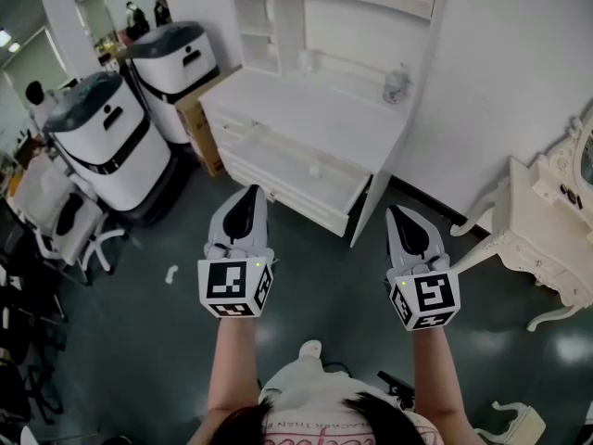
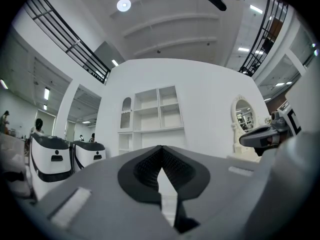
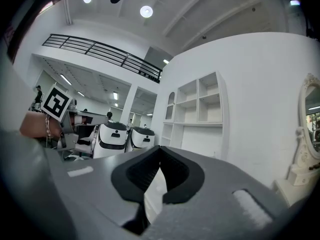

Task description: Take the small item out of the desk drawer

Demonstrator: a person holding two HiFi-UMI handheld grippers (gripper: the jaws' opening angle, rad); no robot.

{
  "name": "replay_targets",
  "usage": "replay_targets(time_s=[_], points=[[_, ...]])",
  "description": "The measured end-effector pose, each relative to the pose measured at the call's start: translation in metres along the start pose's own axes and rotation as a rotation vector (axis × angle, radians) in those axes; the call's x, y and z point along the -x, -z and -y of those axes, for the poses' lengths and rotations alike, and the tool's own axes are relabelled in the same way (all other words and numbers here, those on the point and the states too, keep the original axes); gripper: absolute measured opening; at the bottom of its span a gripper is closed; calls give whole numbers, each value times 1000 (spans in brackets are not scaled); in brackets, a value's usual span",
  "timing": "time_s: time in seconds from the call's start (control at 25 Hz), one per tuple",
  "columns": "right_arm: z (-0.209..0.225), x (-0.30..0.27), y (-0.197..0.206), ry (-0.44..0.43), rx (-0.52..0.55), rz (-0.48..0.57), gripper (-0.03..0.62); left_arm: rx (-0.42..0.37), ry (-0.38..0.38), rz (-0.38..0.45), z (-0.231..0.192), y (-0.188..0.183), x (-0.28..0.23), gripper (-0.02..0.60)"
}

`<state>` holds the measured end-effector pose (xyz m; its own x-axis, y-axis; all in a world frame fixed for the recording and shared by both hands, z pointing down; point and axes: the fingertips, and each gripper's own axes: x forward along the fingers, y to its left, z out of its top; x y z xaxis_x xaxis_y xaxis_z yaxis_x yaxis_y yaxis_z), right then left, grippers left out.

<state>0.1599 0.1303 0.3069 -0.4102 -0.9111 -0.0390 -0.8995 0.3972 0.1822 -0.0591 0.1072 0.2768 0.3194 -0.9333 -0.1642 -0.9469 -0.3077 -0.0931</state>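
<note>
A white desk [image 1: 306, 109] stands ahead, its front drawer [image 1: 278, 185] pulled open. Inside the drawer lies a small white round item [image 1: 315, 170]. My left gripper [image 1: 247, 195] is held in the air short of the drawer's front, jaws shut and empty. My right gripper [image 1: 397, 215] hovers level with it, just right of the drawer's corner, also shut with nothing in it. In the left gripper view the jaws [image 2: 161, 151] meet tip to tip and point at the desk's shelf unit [image 2: 155, 116]. The right gripper view shows closed tips [image 3: 159, 151] as well.
Two white-and-black machines [image 1: 102, 146] [image 1: 176, 63] and a cardboard box [image 1: 199, 123] stand left of the desk. An ornate white vanity table [image 1: 547, 239] is at the right. A small jar [image 1: 396, 86] sits on the desktop. Chairs [image 1: 65, 225] crowd the far left.
</note>
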Motion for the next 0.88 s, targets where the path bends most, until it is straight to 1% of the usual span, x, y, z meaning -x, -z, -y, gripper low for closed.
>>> replay_targets(time_s=[0.16, 0.36, 0.56, 0.88], points=[[0, -36, 0, 14, -1, -3, 3, 3, 15, 2, -24, 5, -29, 14], [0, -70, 0, 25, 6, 1, 3, 4, 43, 7, -40, 13, -58, 14], [6, -87, 1, 42, 0, -5, 3, 7, 55, 8, -50, 17, -74, 14], [18, -116, 8, 50, 0, -12, 3, 29, 46, 2, -65, 31, -102, 14]])
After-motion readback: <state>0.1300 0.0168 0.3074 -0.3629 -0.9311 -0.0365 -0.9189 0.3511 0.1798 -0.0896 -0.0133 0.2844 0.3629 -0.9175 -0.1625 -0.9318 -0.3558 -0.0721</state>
